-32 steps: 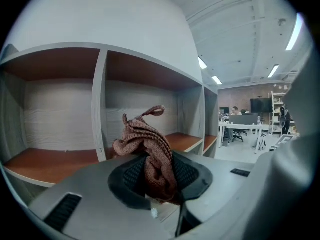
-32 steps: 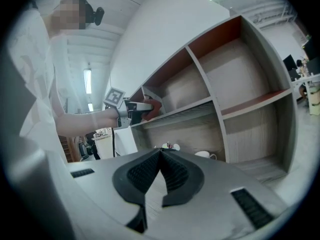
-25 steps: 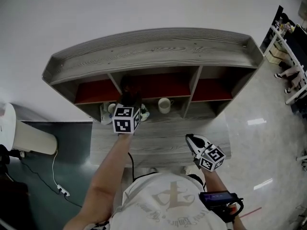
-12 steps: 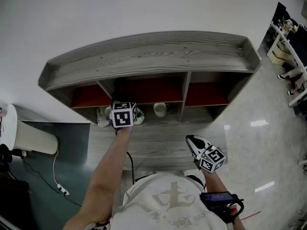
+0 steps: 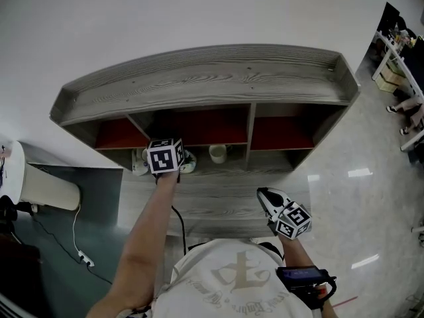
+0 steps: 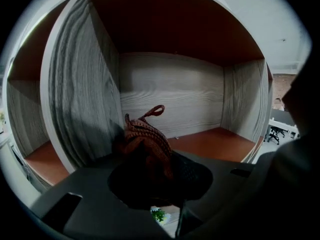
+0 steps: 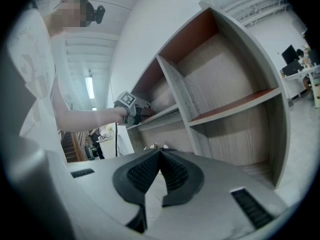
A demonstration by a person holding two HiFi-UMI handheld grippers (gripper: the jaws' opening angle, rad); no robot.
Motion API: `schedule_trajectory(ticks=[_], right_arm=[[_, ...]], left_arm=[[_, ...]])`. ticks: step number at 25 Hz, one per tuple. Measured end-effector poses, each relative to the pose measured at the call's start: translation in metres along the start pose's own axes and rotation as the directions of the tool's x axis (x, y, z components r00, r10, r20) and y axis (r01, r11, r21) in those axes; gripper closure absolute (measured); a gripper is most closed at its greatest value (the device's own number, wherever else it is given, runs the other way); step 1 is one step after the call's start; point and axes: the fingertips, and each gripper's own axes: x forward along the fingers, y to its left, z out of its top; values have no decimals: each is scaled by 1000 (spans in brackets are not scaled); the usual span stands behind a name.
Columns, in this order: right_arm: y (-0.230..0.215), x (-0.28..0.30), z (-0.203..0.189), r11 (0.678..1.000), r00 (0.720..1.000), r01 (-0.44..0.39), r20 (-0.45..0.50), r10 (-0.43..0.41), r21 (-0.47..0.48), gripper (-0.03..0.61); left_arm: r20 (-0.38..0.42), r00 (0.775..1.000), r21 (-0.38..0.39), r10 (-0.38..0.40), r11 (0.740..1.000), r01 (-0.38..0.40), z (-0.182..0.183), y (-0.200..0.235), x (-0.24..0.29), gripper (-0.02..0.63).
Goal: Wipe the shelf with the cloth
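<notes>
Currently the left gripper (image 6: pixel 155 180) is clamped on a bunched rust-brown cloth (image 6: pixel 146 134). It is held at the mouth of the middle compartment of the shelf (image 5: pixel 212 78), just right of a grey divider (image 6: pixel 80 84). Whether the cloth touches the reddish floor (image 6: pixel 215 141) is unclear. The right gripper (image 7: pixel 160 163) waits near the person (image 5: pixel 232 277), jaws closed together on nothing. Wiping seems about to begin. Next, the cloth needs pressing down and sweeping left to right, far to near.

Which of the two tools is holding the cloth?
The left tool, up at the shelf: a bunched reddish-brown cloth is clamped in its jaws. The right tool, held lower, is shut on nothing.
</notes>
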Motion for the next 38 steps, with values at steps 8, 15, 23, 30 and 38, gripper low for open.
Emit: schedule_trajectory(ticks=[8, 15, 23, 30, 38], right_arm=[[-13, -8, -5, 1000, 1000, -6, -10, 7, 13, 574], [-21, -14, -6, 1000, 1000, -15, -12, 15, 16, 574], [-33, -26, -6, 1000, 1000, -16, -12, 16, 21, 574], [-46, -39, -8, 1000, 1000, -16, -13, 16, 25, 574], [-57, -57, -8, 999, 1000, -28, -13, 28, 32, 574]], left_arm=[[-62, 993, 98, -98, 990, 103, 3, -46, 9, 512], [-89, 983, 120, -161, 978, 171, 7, -84, 15, 512], [-102, 971, 144, -217, 963, 230, 11, -125, 19, 512], [-122, 958, 181, -261, 943, 280, 12, -159, 25, 512], [-168, 928, 209, -333, 908, 364, 12, -198, 23, 512]])
